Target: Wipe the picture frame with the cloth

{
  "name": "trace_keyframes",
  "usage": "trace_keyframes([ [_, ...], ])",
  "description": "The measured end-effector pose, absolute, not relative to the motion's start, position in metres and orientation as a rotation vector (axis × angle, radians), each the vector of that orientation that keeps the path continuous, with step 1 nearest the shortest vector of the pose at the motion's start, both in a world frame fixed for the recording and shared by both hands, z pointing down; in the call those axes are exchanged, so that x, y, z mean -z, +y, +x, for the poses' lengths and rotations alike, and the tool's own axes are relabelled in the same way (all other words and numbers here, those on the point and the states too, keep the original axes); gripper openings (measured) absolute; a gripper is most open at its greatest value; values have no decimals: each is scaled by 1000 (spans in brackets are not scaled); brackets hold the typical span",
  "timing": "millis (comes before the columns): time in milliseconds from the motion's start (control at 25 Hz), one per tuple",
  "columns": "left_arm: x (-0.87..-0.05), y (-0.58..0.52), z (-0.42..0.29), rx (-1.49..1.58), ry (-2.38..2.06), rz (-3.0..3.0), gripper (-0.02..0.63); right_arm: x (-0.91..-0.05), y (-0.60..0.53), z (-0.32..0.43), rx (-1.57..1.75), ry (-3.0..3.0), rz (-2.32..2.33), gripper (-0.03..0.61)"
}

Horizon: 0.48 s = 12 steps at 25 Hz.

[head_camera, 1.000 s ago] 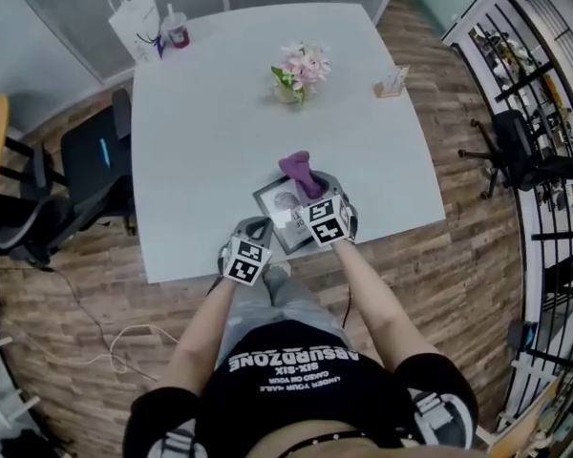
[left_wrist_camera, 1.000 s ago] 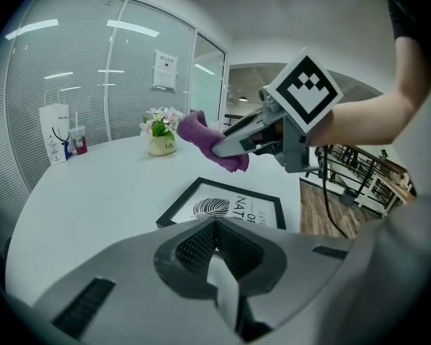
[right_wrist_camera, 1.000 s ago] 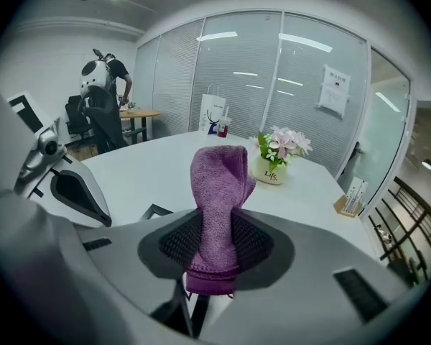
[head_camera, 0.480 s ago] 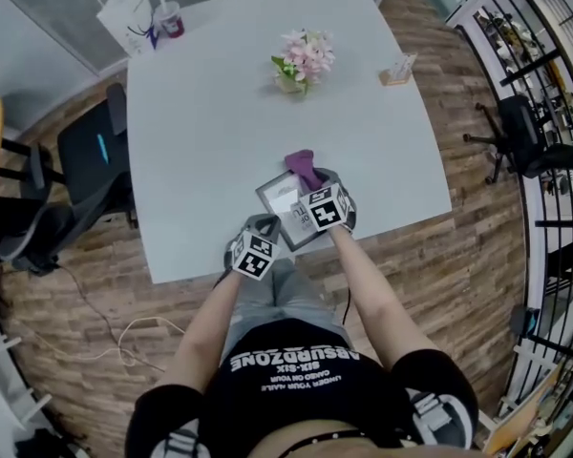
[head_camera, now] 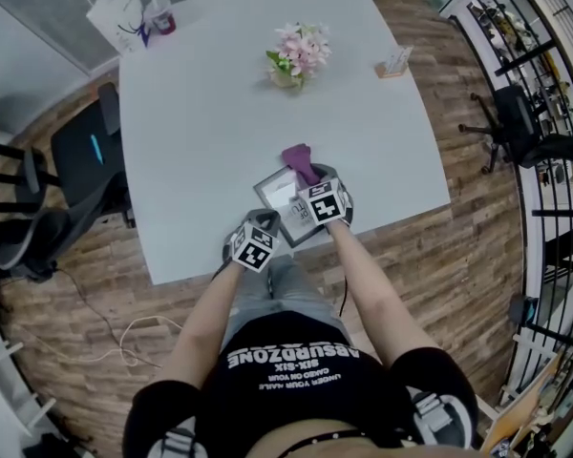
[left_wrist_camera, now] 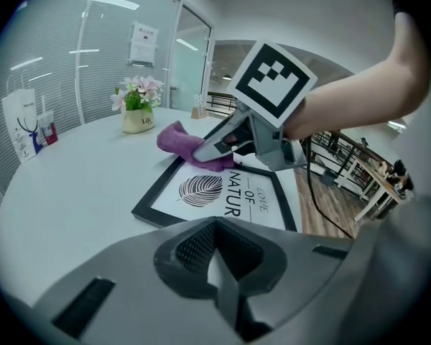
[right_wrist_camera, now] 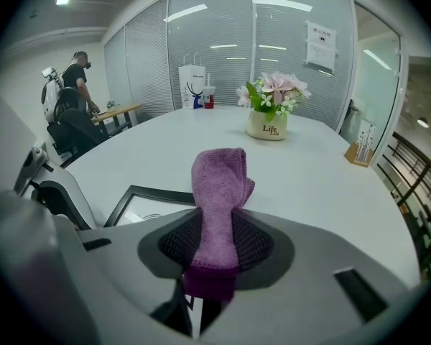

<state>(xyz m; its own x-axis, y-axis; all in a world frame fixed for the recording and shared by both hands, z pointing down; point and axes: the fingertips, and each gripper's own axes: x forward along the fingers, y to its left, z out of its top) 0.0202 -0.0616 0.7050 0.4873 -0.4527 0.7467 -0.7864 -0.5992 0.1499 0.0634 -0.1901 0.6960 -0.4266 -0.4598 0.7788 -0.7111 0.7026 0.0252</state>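
Cloth (right_wrist_camera: 217, 185): purple napped pile, matt. Picture frame (left_wrist_camera: 215, 192): black smooth moulding, satin; white paper print inside. Desk (head_camera: 210, 113): pale, smooth, faint sheen. Right claw (right_wrist_camera: 214, 246) and left claw (left_wrist_camera: 217, 261): grey matt plastic, dark cross-hatched pads. Floor (head_camera: 439, 246), 3 o'clock of desk: wood planks, grained.

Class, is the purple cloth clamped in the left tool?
No, the right tool grips the purple cloth; the left tool is shut on nothing.
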Motion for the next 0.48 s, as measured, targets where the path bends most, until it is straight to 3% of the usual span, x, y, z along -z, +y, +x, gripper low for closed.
trace_keyframes([
  [480,-705,-62,18,-862,-1042,2240,15,-696,-188,58,-406,-2106,899,134],
])
